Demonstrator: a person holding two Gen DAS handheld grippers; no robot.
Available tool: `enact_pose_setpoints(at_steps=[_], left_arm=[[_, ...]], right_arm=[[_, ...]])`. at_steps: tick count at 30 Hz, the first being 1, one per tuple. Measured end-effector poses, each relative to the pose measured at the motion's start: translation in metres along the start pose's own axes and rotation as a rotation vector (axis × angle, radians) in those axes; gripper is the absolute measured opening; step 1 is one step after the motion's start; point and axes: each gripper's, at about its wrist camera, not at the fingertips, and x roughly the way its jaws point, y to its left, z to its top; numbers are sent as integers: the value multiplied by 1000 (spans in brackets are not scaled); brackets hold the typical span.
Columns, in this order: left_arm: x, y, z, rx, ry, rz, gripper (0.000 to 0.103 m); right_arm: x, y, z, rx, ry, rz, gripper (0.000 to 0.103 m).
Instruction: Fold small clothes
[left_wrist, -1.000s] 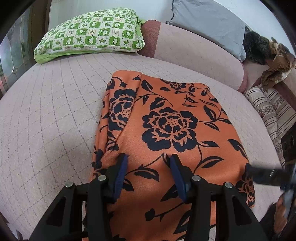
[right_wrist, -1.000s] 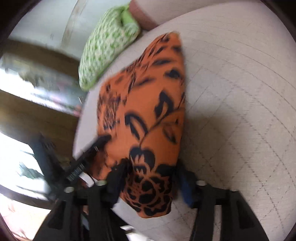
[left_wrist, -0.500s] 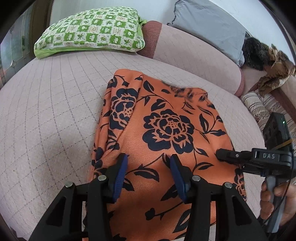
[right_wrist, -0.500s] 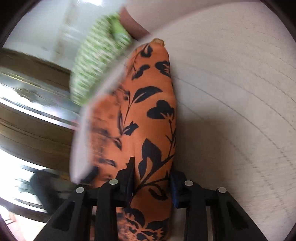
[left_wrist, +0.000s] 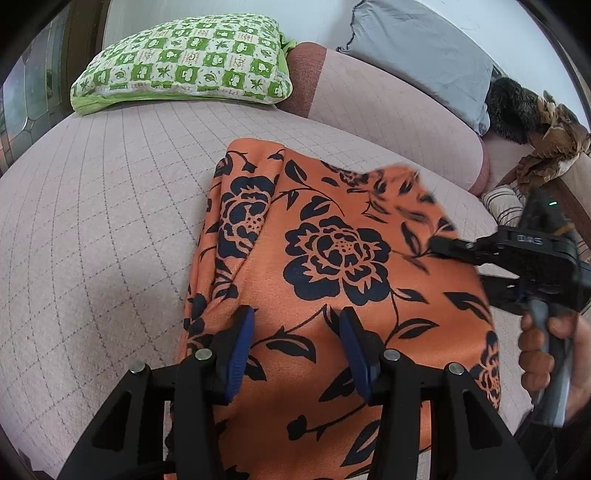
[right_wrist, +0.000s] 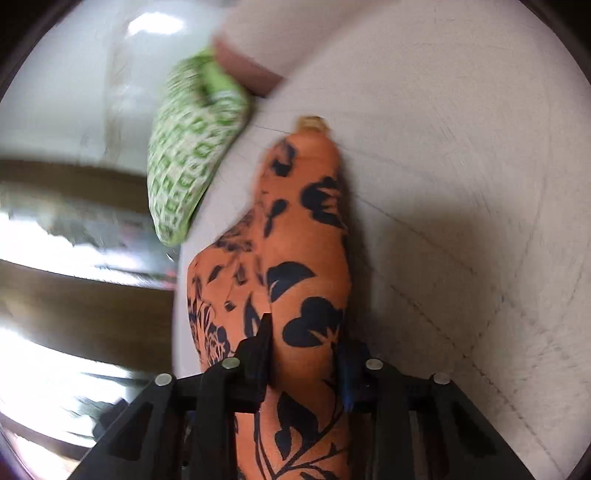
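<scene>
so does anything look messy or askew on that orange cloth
Yes: the orange floral garment is bunched into loose folds along its left edge, not flat. Its right edge is lifted off the pink quilted bed between the closing jaws of the right hand-held gripper.

Orange garment (left_wrist: 332, 280) with navy floral print on a pinkish grid-quilted bed (left_wrist: 110, 221); behind the garment, a green-and-white checked pillow (left_wrist: 184, 62) and a plain grey one (left_wrist: 421, 55).

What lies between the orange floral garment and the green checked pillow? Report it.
Nothing but bare quilted pink bedcover separates the orange floral garment from the green checked pillow, as the left wrist view shows.
</scene>
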Motion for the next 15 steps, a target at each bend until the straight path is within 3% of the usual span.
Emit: enact_pose_setpoints(at_steps=[2,4,6,7,8,9,11,12,13,15], left_arm=[[1,-1,0,0,1,1,49],[1,-5,0,19,0,19,49],[1,-7,-1,34,-5,31,49],[1,-7,-1,33,-5,30,49],[1,-6,-1,26,-4,27,49],[1,-6,0,19,-4,25,49],[1,-7,0,22,-4,30,49],[1,-7,0,24,-4,32,49],[2,-7,0,24,-1,31,49],[1,-7,-1,23,-6,30,49]], right_arm=[[-4,9,-3,-60,-31,-73,29],[9,-7,-3,-30,11,-118,32],[6,-14,0,3,-1,-59,38],[0,-12,0,7,-12,-44,53],[-4,-11,1,14,-16,-32,74],[-5,-11,1,22,-23,-20,76],[-3,-14,3,58,-37,20,73],[-1,-22,3,73,-18,34,61],[14,-22,0,54,45,-9,36],[18,-12,-4,-9,47,-71,36]])
